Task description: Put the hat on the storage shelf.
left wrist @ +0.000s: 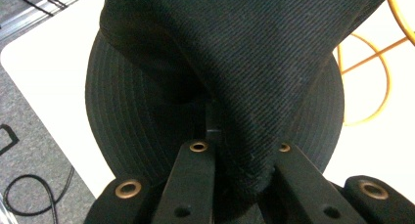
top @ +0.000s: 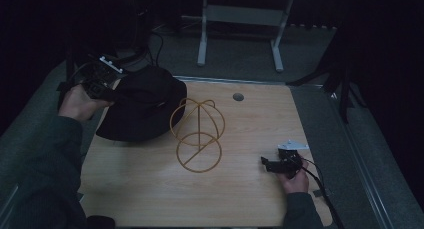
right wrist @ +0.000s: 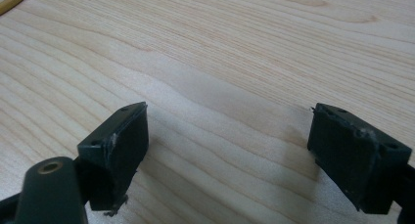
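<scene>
Table (top: pixel 150 194) of pale grained wood, nearest. Right gripper (right wrist: pixel 227 145) low over it, 2 jaws spread wide, nothing between. Mid-table, stand (top: pixel 198 134) of thin golden wire hoops. Beyond at left, black twill hat (top: pixel 145 106), stitched brim; left gripper (left wrist: pixel 240 153) pinches its fabric.

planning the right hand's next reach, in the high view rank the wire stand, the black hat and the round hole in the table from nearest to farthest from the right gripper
From the right gripper, at the table's right edge:
1. wire stand, mid-table, just to its left.
2. round hole, near the far edge.
3. black hat, far left, held by the left gripper.
</scene>
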### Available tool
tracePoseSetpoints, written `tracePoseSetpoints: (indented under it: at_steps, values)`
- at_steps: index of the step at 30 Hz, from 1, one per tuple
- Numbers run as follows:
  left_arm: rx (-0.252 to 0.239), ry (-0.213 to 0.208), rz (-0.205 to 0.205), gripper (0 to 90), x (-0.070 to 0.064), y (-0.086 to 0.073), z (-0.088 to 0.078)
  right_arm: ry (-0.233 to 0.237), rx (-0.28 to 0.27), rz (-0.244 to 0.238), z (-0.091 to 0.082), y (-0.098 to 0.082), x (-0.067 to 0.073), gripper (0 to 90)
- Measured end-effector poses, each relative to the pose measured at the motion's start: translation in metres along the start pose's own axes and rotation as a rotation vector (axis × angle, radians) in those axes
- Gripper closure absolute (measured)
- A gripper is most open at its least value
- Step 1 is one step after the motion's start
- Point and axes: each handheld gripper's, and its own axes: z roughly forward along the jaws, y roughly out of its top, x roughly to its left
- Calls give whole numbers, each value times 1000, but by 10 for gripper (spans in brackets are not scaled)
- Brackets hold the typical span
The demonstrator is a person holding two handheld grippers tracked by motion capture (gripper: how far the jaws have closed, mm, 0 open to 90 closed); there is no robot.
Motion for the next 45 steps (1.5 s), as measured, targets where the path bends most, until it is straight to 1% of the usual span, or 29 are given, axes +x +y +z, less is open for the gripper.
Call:
tracePoseSetpoints:
  at_steps: [8,11,19,24,29,34,39,45]
  values:
    - [-23,-6,12,879,1,1,-7,0,0,0,0,0,0,153]
    - [-26,-11,20,879,1,1,-10,0,0,0,0,0,0,153]
    - [-32,-14,22,879,1,3,-11,0,0,-1,0,0,0,153]
    - [-41,-28,27,879,0,4,-13,0,0,0,0,0,0,153]
    - [-43,-22,36,879,-1,6,-16,0,0,-1,0,0,0,153]
    - [-59,-20,34,879,-2,6,-19,0,0,-1,0,0,0,153]
    - [-67,-33,30,879,-1,6,-21,0,-1,-1,0,0,0,154]
    - [-77,-37,32,879,-2,8,-24,0,-1,0,0,0,0,153]
